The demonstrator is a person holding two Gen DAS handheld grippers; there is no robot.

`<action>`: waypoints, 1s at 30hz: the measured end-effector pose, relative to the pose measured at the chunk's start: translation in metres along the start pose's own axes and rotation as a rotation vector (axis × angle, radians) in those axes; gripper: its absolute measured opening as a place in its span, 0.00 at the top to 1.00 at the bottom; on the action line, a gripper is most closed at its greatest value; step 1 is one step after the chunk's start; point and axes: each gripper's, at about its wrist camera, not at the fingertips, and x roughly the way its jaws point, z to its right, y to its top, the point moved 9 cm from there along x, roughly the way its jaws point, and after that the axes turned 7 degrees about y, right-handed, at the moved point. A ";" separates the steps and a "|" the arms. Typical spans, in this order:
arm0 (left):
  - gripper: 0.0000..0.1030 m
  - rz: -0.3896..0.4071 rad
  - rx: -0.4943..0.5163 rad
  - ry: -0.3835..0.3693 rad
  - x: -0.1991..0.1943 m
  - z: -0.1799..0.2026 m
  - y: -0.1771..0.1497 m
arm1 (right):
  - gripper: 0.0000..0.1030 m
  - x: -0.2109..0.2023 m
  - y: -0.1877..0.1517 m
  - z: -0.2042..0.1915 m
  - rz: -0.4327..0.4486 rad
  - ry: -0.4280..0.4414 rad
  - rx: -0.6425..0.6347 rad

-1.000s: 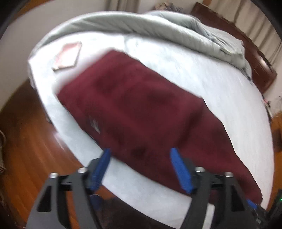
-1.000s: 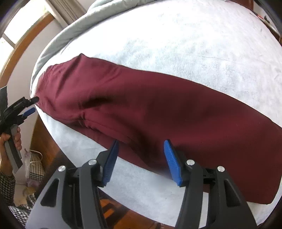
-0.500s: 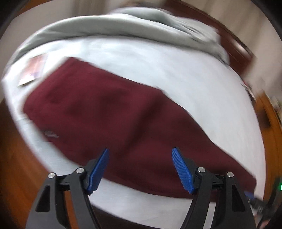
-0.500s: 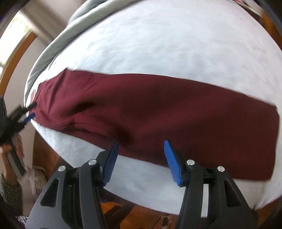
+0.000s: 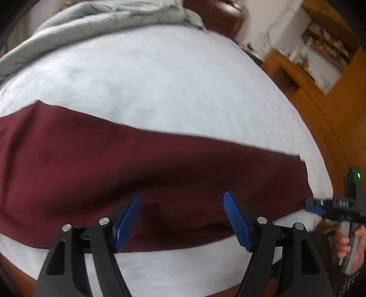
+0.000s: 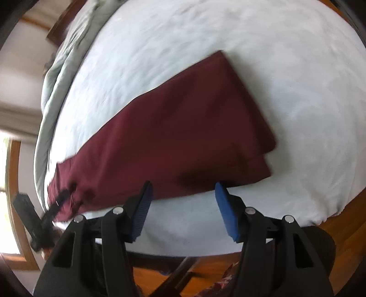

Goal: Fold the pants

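Observation:
Dark red pants (image 5: pixel 141 169) lie flat along the near edge of a bed with a white sheet (image 5: pixel 160 75), one leg stacked on the other. My left gripper (image 5: pixel 181 217) is open and empty, hovering above the middle of the pants. My right gripper (image 6: pixel 181 206) is open and empty, hovering just off the near edge of the pants (image 6: pixel 183 128) by the leg cuffs. In the left wrist view the right gripper (image 5: pixel 320 209) shows at the cuff end. In the right wrist view the left gripper (image 6: pixel 55 208) shows at the waist end.
A rumpled grey duvet (image 5: pixel 91 25) lies bunched at the far side of the bed, also in the right wrist view (image 6: pixel 61 68). A wooden headboard (image 5: pixel 219 16) and wooden shelves (image 5: pixel 320 68) stand beyond. Wooden floor (image 6: pixel 347 233) lies below the bed edge.
Both grippers stayed open. The left wrist view swung right from the waist toward the legs. The right wrist view swung right to the cuff end.

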 end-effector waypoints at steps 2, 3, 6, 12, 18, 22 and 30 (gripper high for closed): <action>0.28 -0.061 0.027 -0.001 0.018 0.008 -0.009 | 0.46 0.002 0.004 0.017 -0.002 0.011 0.079; 0.27 -0.106 0.033 0.002 0.028 0.008 -0.016 | 0.46 0.003 0.004 0.024 -0.003 0.019 0.107; 0.26 -0.100 0.028 -0.008 0.031 0.006 -0.018 | 0.43 0.004 0.005 0.034 -0.003 0.057 0.165; 0.25 -0.119 0.042 -0.012 0.029 0.008 -0.020 | 0.31 0.004 0.021 0.043 0.041 0.145 0.242; 0.22 -0.118 0.050 -0.009 0.029 0.010 -0.022 | 0.59 0.007 0.022 0.041 0.067 0.070 0.200; 0.22 -0.124 0.031 -0.011 0.027 0.013 -0.020 | 0.86 -0.009 0.031 0.012 0.128 0.117 0.107; 0.20 0.002 -0.024 -0.113 -0.007 0.033 0.003 | 0.89 -0.099 0.063 -0.019 0.300 0.179 -0.025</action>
